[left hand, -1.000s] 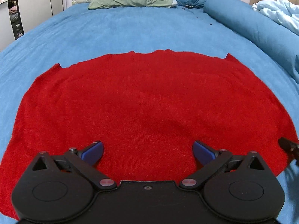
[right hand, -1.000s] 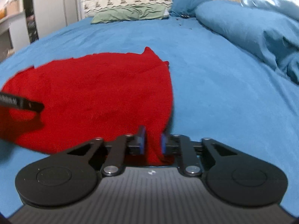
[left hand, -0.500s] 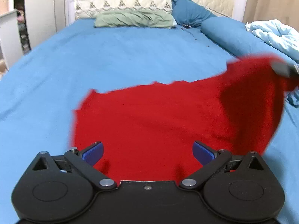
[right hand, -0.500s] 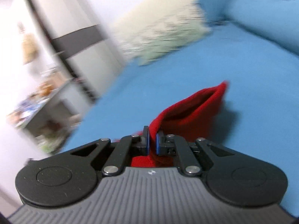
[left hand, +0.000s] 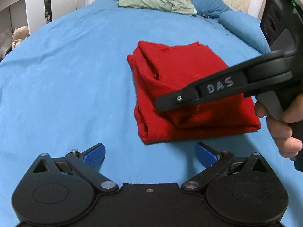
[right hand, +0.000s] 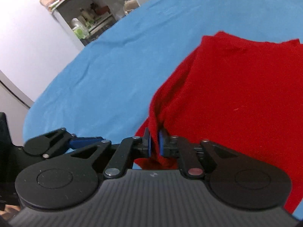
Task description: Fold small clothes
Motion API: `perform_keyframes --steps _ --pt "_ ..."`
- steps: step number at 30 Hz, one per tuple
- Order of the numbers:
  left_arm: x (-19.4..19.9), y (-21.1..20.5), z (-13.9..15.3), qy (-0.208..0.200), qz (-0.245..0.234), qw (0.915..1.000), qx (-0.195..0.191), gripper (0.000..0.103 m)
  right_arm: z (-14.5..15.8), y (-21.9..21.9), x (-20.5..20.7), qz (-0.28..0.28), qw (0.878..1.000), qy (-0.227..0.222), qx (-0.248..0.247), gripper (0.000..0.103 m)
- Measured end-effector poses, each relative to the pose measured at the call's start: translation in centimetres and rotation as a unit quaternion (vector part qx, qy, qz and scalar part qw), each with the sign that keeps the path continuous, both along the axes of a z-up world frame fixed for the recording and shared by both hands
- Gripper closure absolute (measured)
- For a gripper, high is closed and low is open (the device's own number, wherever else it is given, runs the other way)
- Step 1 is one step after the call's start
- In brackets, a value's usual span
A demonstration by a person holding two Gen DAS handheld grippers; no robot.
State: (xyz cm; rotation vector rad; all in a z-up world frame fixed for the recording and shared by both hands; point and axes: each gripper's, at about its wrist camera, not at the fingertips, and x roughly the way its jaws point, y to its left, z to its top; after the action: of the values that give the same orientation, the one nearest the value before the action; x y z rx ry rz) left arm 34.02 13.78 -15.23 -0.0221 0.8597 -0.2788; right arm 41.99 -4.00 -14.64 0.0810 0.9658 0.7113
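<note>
A red knit garment lies folded over in a thick stack on the blue bedsheet. My left gripper is open and empty, hovering just short of the stack's near edge. My right gripper is shut on a fold of the red garment at its left edge. In the left wrist view the right gripper reaches in from the right across the top of the stack, held by a hand. The left gripper also shows at the lower left of the right wrist view.
A green pillow, a blue pillow and a long blue bolster lie at the head and right side of the bed. White furniture and cluttered shelves stand left of the bed.
The right gripper has carried the garment's right side up and over to the left, laying it down folded. The flat spread garment is now a narrow stack. The left gripper has pulled back.
</note>
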Motion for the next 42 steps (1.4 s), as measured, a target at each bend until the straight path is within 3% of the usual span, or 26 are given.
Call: perform_keyframes --steps 1,2,3,6,9,14,19,24,30,35,38,42 --pt "0.0 -0.1 0.2 -0.006 0.0 1.0 -0.004 0.0 0.5 -0.2 -0.2 0.005 1.0 -0.001 0.007 0.062" --pt "-0.4 -0.4 0.2 -0.011 -0.001 0.9999 -0.008 0.0 1.1 -0.5 -0.4 0.005 1.0 -0.006 0.016 0.044" --pt "-0.5 -0.8 0.6 -0.017 -0.003 0.9998 -0.013 0.0 1.9 -1.2 -0.4 0.0 1.0 -0.021 0.023 0.034" --pt "-0.1 -0.9 1.3 -0.026 -0.004 0.9995 -0.021 0.0 4.3 -4.8 -2.4 -0.048 0.994 -0.079 0.05 0.028" --pt "0.5 -1.0 1.8 -0.034 0.007 0.9991 -0.024 0.0 4.9 -9.1 -6.2 -0.135 0.979 -0.153 0.023 0.018" --pt "1.4 -1.4 2.1 -0.036 0.02 0.9986 -0.034 0.0 1.1 -12.3 -11.6 -0.203 0.956 -0.2 -0.076 0.018" --pt "2.0 -2.1 2.2 -0.041 0.025 0.9984 -0.029 0.0 -2.9 -11.3 -12.8 -0.213 0.948 -0.198 -0.131 0.02" --pt "2.2 -2.3 2.2 -0.04 0.029 0.9983 -0.03 0.0 -6.0 -10.5 -12.2 -0.225 0.946 -0.185 -0.143 0.02" --pt "2.4 -2.2 2.1 -0.041 0.029 0.9984 -0.028 0.0 -5.1 -11.0 -12.0 -0.26 0.938 -0.195 -0.124 0.02" --pt "2.5 -2.0 2.1 -0.045 0.043 0.9976 -0.031 0.0 -5.8 -10.3 -10.6 -0.257 0.936 -0.186 -0.154 0.021" --pt "2.8 -1.4 2.1 -0.05 0.056 0.9967 -0.032 0.0 -4.2 -10.9 -10.8 -0.28 0.921 -0.221 -0.158 0.032" --pt "3.4 -0.7 0.1 -0.031 0.062 0.9976 0.004 0.003 -3.0 -12.9 -11.7 -0.285 0.916 -0.237 -0.157 0.031"
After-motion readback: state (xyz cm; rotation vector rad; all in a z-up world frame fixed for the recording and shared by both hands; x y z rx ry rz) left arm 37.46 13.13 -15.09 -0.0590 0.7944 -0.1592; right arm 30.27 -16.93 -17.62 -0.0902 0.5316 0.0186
